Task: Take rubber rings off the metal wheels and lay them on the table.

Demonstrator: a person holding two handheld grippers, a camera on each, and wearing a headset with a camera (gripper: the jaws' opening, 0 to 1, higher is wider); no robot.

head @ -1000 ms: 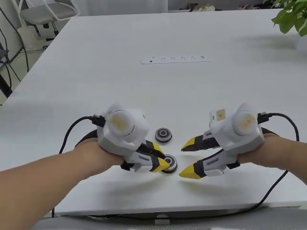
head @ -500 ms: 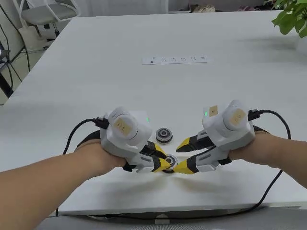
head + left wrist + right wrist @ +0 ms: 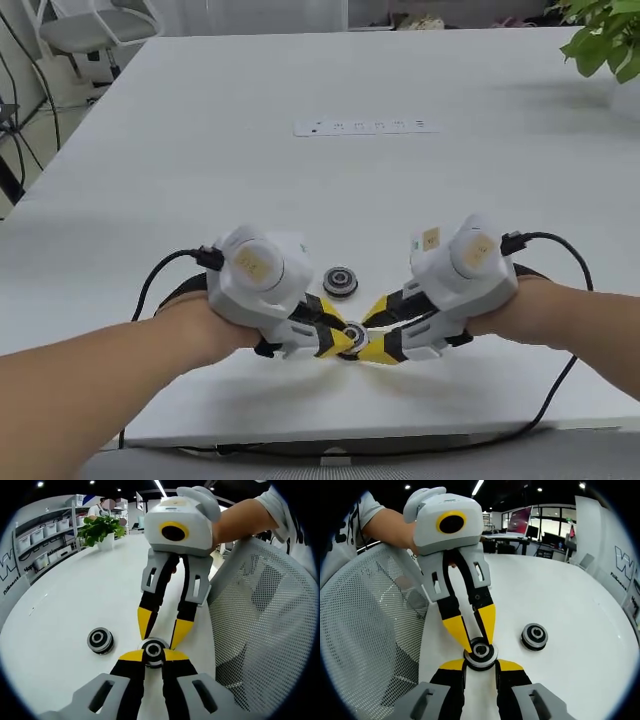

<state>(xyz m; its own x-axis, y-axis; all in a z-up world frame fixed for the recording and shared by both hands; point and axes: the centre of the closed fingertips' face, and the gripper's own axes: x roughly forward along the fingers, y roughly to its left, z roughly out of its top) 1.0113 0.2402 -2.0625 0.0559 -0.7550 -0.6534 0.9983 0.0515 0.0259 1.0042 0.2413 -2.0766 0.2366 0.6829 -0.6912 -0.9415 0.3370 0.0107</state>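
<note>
Wheel is sitting on the table, caught between the two grippers, which are meeting tip to tip over it. The left gripper is reaching in with its jaws drawn close together. Its yellow tips are pressing on the wheel's rim, one on each side, so it is gripping the wheel. In the left gripper view the wheel is lying right between that gripper's own tips.

The right gripper is coming at the same wheel from the opposite side, facing the left gripper head on. Its jaws are standing a little apart, about as wide as the wheel, and its tips are touching the rim. I cannot tell whether they are squeezing it or only resting against it. In the right gripper view the wheel is sitting between that gripper's own tips, with the left gripper's tips bearing on its far edge.

A second wheel is lying flat just beyond the meeting tips, apart from both grippers. It is off to the left of the left gripper's jaws in that gripper's view, and a dark ring is running around it. A power strip is lying well beyond both grippers. A mesh chair is standing behind the right gripper.
</note>
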